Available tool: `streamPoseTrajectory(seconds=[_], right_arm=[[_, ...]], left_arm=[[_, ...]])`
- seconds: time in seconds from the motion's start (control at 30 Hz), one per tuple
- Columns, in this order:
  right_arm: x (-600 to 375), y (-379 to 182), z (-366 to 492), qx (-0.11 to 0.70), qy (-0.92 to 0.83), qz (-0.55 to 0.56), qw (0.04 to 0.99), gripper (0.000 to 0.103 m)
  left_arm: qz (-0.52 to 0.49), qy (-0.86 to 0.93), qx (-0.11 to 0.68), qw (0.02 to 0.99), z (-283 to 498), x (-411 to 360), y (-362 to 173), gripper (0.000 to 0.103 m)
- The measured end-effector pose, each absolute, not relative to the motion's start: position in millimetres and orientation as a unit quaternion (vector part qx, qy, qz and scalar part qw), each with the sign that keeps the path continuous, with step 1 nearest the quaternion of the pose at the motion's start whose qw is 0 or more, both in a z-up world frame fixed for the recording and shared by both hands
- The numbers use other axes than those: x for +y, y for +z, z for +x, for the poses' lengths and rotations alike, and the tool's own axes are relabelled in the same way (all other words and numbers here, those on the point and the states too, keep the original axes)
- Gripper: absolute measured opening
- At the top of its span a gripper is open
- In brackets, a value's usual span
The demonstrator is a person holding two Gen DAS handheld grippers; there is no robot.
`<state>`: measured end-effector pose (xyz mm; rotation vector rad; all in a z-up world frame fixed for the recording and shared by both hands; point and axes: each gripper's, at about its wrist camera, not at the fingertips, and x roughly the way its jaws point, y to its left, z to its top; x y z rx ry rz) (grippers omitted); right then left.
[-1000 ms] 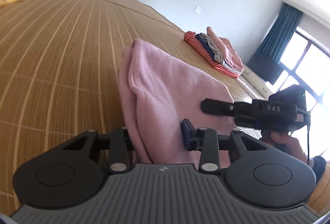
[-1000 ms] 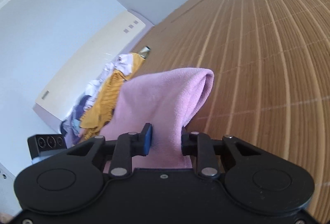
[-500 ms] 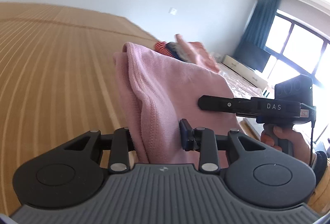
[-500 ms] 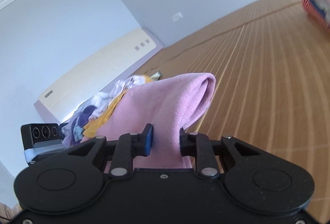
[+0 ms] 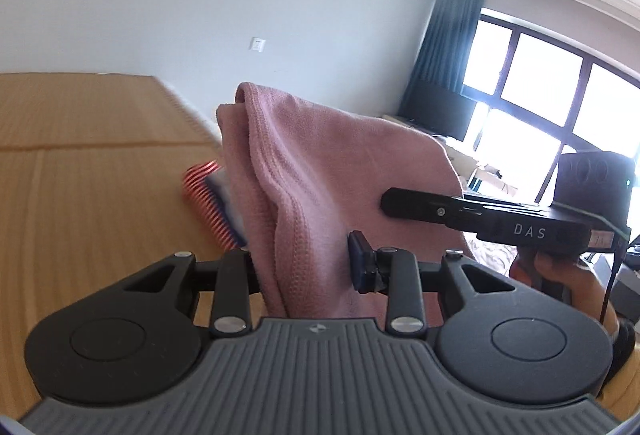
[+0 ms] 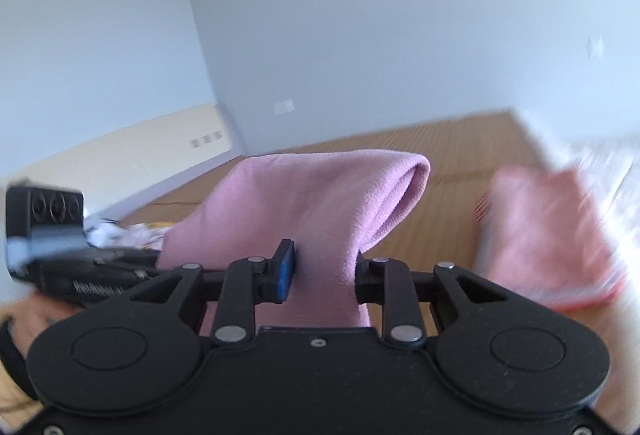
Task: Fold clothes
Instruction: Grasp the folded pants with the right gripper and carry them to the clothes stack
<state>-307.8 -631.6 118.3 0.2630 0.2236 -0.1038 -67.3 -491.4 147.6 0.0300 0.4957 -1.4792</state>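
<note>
While the pink cloth (image 5: 320, 171) is clamped by the left gripper (image 5: 304, 267), it is also pinched by the right gripper (image 6: 322, 275), whose jaws are opening, above the mat (image 5: 80, 175).

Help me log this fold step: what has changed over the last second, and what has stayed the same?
Both grippers have carried the pink cloth up off the mat: wall now fills both views, and the folded stack looms nearer. The right gripper has cloth between its jaws, which are opening slightly. The left gripper stays clamped on the cloth, folded as before.
</note>
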Motion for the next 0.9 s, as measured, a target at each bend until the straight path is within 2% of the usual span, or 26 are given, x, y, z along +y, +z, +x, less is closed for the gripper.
streamPoseTrajectory(seconds=[0.2, 0.33, 0.47, 0.6, 0.67, 0.73, 0.83, 0.9], right_arm=[[-729, 137, -310, 0.085, -0.096, 0.155, 0.980, 0.029], [-795, 141, -287, 0.106, -0.115, 0.170, 0.973, 0.028], [-861, 120, -265, 0.123, -0.124, 0.205, 0.963, 0.028], [-912, 73, -244, 0.136, -0.128, 0.261, 0.947, 0.027], [-929, 48, -230, 0.153, -0.133, 0.263, 0.943, 0.027], [-942, 24, -219, 0.161, -0.143, 0.287, 0.933, 0.028], [-953, 15, -224, 0.136, -0.136, 0.301, 0.934, 0.038], [-949, 17, -229, 0.122, -0.131, 0.305, 0.935, 0.039]], left_arm=[[0.043, -0.667, 0.204, 0.715, -60, -612, 151, 0.037], [0.025, -0.663, 0.233, 0.711, -40, -676, 138, 0.036], [0.060, -0.659, 0.224, 0.715, -29, -726, 106, 0.036], [0.054, -0.641, 0.249, 0.724, -8, -766, 60, 0.037], [0.045, -0.645, 0.223, 0.729, 0, -757, 42, 0.043], [0.039, -0.647, 0.199, 0.735, 7, -750, 30, 0.056], [0.064, -0.651, 0.169, 0.737, 9, -726, 38, 0.063], [0.092, -0.650, 0.144, 0.741, 6, -713, 52, 0.066]])
